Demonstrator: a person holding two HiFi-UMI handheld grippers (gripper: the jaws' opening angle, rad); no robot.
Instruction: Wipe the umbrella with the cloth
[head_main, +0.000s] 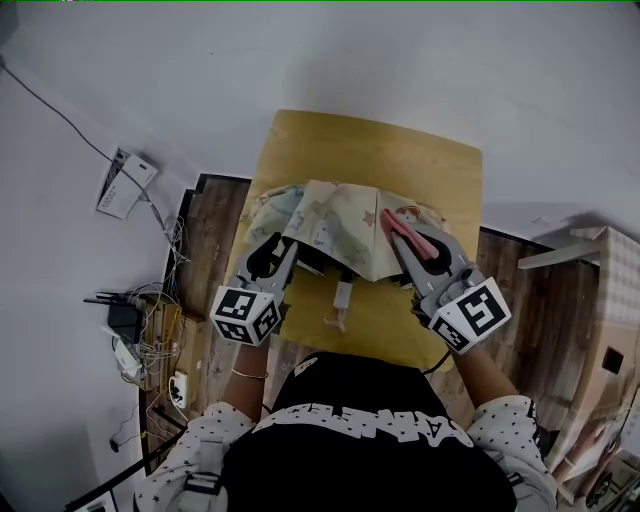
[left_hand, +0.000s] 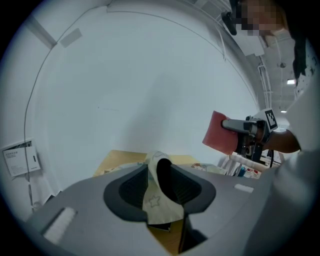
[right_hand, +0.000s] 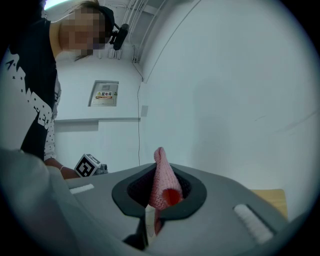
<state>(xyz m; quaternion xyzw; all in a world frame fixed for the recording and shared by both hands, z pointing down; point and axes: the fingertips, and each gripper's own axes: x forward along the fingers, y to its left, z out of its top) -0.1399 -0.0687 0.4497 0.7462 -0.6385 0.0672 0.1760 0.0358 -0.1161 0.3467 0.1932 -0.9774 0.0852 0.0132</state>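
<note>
Lying on the yellow desk, the pale patterned umbrella has a fold of its fabric between the jaws of the left gripper. These jaws are opening, and a gap shows beside the fabric. The right gripper is clamped on the pink cloth, over the umbrella's right part.

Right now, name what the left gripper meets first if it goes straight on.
The umbrella: the left gripper has a fold of its fabric between its opening jaws, and more canopy likely lies just ahead.
</note>
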